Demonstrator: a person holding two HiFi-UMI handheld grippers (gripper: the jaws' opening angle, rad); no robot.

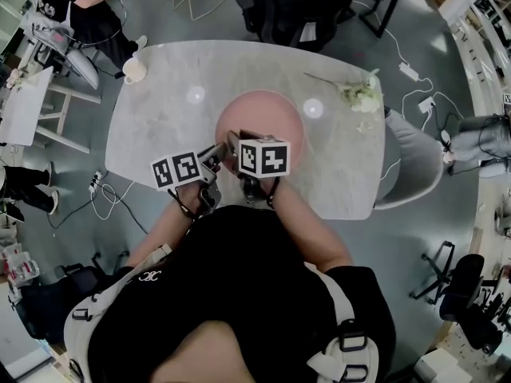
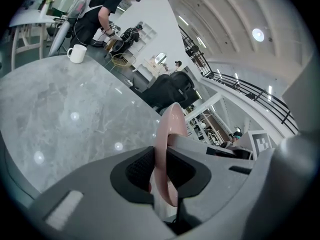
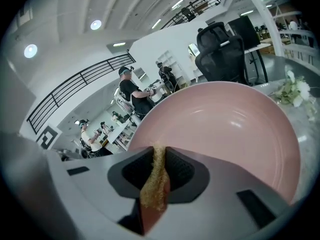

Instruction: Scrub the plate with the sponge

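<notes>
Loses both sets of jaw tips beneath the marker cubes [image 1: 263,156] in the head view; cannot make out the sponge [image 3: 156,179] there. Looks down on a grey marbled surface [image 1: 160,118] bearing a white mug [image 1: 134,69] and a flower sprig [image 1: 361,96], black chairs [image 1: 311,6] beyond. Clamps the pink plate [image 1: 259,114] [image 2: 170,124] edge-on by its rim in the left gripper [image 2: 161,171]. Pinches the tan sponge in the right gripper [image 3: 159,171], at the plate's near rim.

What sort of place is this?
Likely an open-plan office or lab, not a kitchen: office chairs around a marble table, cables on the floor, a railed balcony overhead.
</notes>
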